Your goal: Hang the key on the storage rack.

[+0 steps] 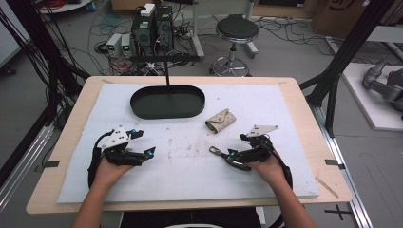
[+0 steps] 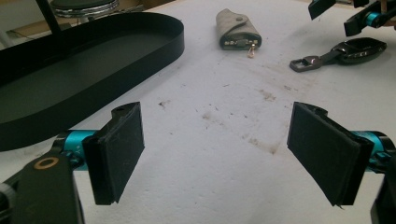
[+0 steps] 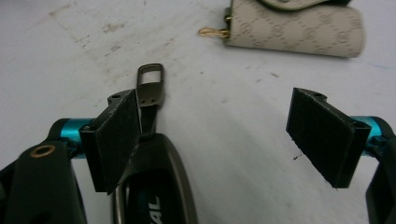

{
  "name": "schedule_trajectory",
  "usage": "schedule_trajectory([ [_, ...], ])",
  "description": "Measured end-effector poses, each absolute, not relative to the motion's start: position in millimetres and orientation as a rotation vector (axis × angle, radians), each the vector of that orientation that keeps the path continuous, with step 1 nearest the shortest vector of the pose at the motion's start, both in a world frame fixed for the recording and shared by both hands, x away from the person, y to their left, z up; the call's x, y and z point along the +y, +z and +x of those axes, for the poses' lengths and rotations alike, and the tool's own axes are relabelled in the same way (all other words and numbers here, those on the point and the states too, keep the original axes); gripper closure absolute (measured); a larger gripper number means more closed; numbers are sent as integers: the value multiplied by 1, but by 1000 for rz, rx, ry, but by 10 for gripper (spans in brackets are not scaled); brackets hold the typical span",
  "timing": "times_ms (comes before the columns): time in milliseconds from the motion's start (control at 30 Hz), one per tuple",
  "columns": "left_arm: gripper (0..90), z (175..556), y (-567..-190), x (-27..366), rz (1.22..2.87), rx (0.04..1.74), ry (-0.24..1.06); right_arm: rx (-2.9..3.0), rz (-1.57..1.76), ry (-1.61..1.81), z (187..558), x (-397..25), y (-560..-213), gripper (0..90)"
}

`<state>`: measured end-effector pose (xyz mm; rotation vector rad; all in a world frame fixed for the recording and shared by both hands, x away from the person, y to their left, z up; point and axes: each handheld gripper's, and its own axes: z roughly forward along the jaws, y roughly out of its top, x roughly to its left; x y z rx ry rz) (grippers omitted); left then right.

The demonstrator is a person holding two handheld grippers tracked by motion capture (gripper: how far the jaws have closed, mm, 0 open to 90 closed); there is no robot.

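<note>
A dark, glossy key fob (image 1: 231, 159) with a metal strap loop is seen lying flat on the white mat, near its right front. A beige patterned key pouch (image 1: 221, 120), snapped shut, is laid just behind it, beside a black oval tray (image 1: 167, 101).

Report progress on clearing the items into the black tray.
Done: nothing; the black tray sits empty. In hand: nothing gripped; the right tool is open beside the dark key fob, the left tool open over bare mat. Left: key fob and beige key pouch.
</note>
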<state>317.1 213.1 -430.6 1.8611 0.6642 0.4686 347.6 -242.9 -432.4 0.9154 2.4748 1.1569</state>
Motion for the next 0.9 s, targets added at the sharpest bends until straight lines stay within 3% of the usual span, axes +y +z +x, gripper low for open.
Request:
schedule_trajectory([
  [233, 187, 317, -431, 213, 1863, 672, 464, 2552, 885, 1077, 348, -221, -441, 184],
  [600, 187, 317, -432, 209, 1880, 667, 450, 2598, 828, 1009, 343, -208, -447, 397],
  [900, 187, 316, -432, 208, 1883, 654, 444, 2617, 785, 1014, 337, -205, -445, 627],
])
